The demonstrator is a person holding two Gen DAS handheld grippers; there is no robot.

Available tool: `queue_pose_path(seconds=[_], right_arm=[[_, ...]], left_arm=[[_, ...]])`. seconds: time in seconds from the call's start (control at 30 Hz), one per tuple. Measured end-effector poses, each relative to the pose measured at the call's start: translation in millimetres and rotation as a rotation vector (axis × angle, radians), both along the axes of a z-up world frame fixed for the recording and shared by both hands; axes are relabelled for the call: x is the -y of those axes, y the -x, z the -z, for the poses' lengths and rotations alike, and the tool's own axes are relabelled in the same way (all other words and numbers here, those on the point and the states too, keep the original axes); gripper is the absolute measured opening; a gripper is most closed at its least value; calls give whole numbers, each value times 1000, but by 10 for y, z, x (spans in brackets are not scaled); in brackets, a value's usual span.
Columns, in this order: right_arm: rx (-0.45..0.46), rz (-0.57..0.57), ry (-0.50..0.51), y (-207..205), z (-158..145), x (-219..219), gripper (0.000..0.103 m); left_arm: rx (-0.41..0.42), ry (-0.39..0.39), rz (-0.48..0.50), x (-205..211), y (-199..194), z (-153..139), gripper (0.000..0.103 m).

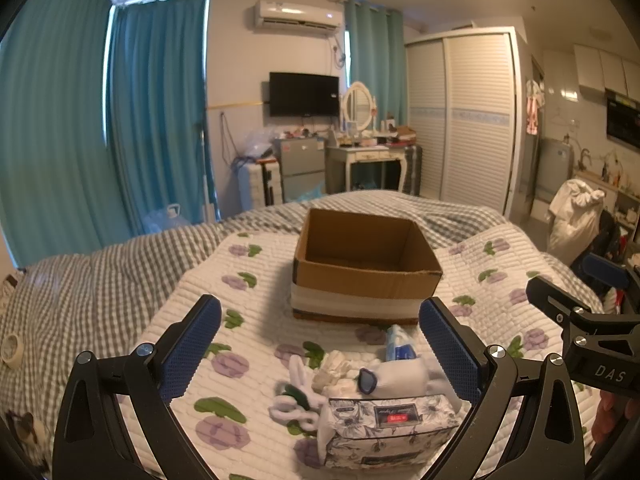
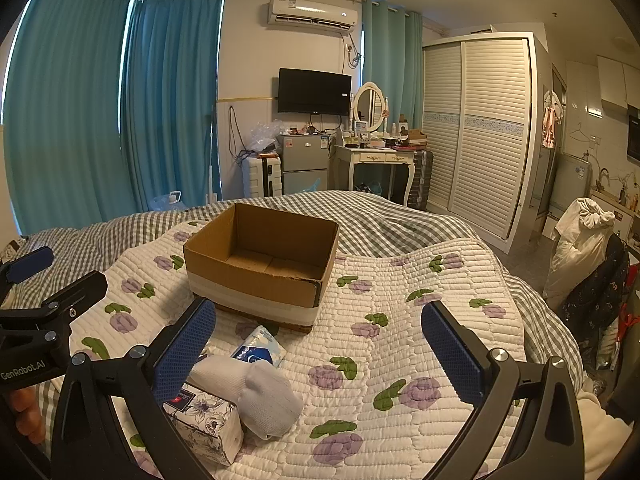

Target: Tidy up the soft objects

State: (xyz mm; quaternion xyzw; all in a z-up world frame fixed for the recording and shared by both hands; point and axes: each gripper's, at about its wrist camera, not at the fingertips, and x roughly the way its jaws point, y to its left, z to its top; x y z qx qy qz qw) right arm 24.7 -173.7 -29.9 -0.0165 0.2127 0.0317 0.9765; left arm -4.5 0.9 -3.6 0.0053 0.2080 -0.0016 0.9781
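Note:
An empty cardboard box [image 1: 366,264] [image 2: 260,258] stands open on the quilted floral blanket. In front of it lies a small pile: a floral tissue pack [image 1: 390,432] [image 2: 206,420], a rolled white sock [image 1: 400,378] [image 2: 256,392], a blue and white packet [image 1: 398,346] [image 2: 260,350], and a white fluffy loop [image 1: 298,398]. My left gripper [image 1: 320,352] is open and hovers just above the pile. My right gripper [image 2: 320,356] is open too, to the right of the pile, over bare blanket. Neither holds anything.
The floral blanket [image 2: 420,320] lies over a grey checked duvet [image 1: 92,280]. A tape roll [image 1: 10,350] sits at the bed's left edge. Beyond the bed stand a dressing table [image 2: 380,160], a small fridge [image 2: 304,164] and a wardrobe [image 2: 476,136].

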Motion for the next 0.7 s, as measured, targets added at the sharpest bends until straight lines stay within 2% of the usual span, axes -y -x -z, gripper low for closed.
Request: queue_pose_path(seconds=[0.7], right_arm=[[-3, 1, 2, 10, 18, -7, 103]], left_arm=[[-2, 1, 3, -14, -3, 26, 101]])
